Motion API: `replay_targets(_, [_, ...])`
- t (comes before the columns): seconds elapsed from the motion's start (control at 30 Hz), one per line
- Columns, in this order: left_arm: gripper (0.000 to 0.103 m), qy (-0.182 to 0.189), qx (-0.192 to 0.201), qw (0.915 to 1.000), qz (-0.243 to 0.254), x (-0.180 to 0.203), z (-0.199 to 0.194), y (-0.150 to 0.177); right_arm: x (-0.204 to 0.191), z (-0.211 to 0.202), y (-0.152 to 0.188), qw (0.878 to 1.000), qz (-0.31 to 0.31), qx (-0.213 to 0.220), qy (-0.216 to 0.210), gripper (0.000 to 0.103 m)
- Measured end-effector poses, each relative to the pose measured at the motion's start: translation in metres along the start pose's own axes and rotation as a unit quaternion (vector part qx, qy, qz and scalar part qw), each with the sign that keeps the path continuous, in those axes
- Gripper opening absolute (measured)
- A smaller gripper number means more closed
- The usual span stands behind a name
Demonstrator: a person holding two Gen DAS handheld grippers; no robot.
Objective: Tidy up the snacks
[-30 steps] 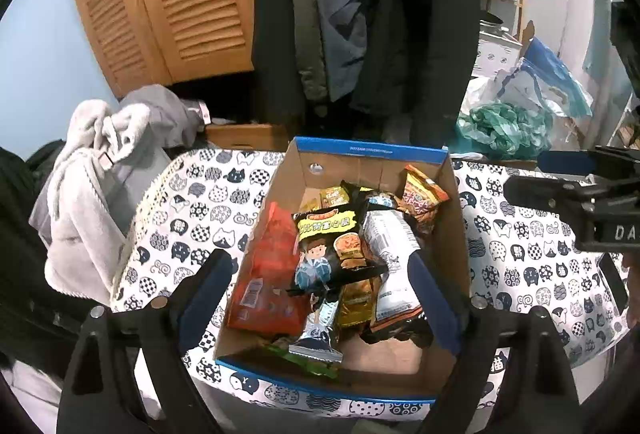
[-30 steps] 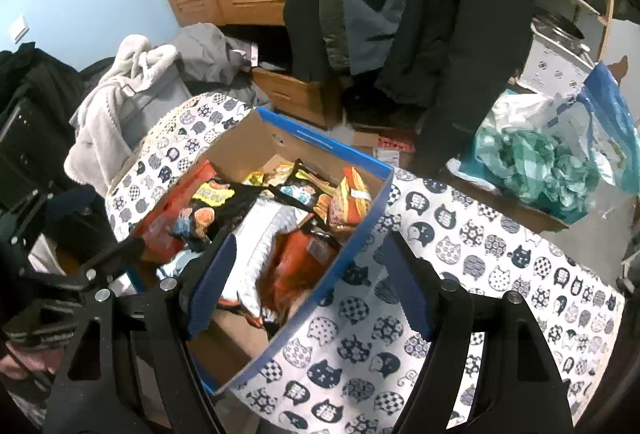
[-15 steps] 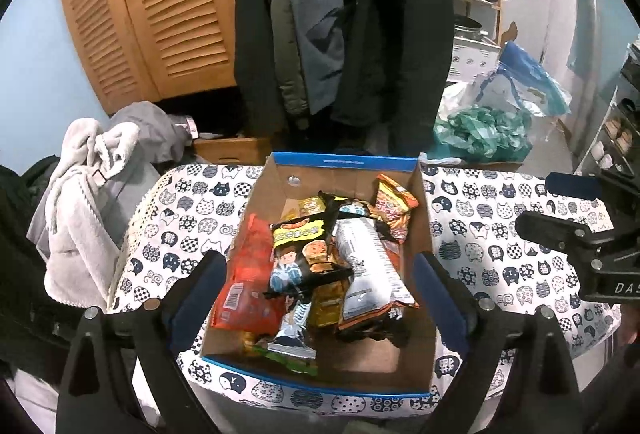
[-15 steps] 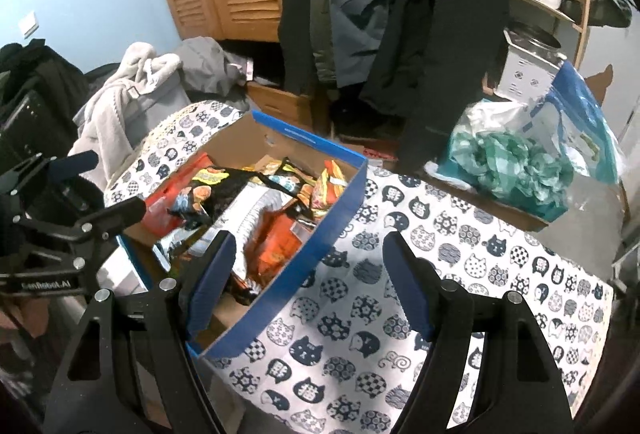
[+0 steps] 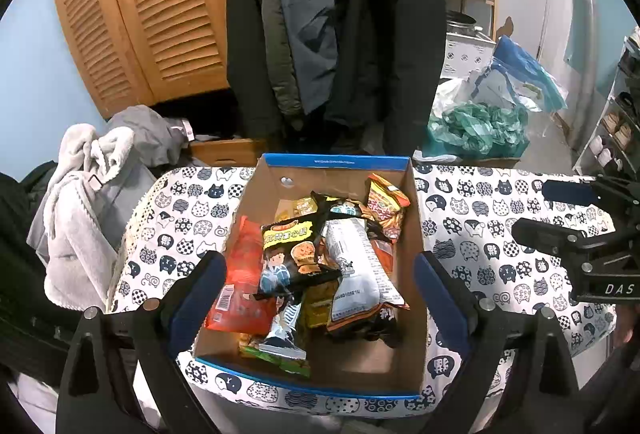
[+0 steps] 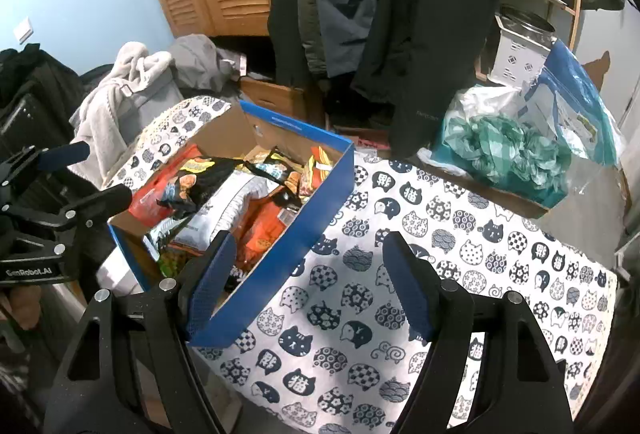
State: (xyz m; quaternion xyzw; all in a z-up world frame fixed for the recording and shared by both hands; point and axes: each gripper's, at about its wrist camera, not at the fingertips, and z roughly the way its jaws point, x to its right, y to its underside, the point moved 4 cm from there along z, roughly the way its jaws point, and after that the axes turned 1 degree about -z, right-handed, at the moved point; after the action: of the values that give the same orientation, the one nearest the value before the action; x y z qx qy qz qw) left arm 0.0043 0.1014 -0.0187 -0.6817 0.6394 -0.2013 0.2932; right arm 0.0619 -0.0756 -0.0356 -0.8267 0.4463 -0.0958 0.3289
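While both jaws are spread and nothing is held, the snacks [image 5: 320,266] (heaped inside the box [image 5: 336,162]) are best approached by the left gripper [image 5: 320,290] from above, one top packet being pinched.

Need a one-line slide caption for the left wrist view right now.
Open left tool hovers over a snack-filled box on the cat-print table; right tool at right.
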Motion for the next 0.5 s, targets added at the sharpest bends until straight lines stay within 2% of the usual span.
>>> replay_targets(0.5, [0.096, -0.001, -0.003, 1.0000, 0.000, 0.0050, 0.0016, 0.0006, 0.0005, 0.0010, -0.0002, 1.000, -0.001, -0.001, -0.001, 0.075])
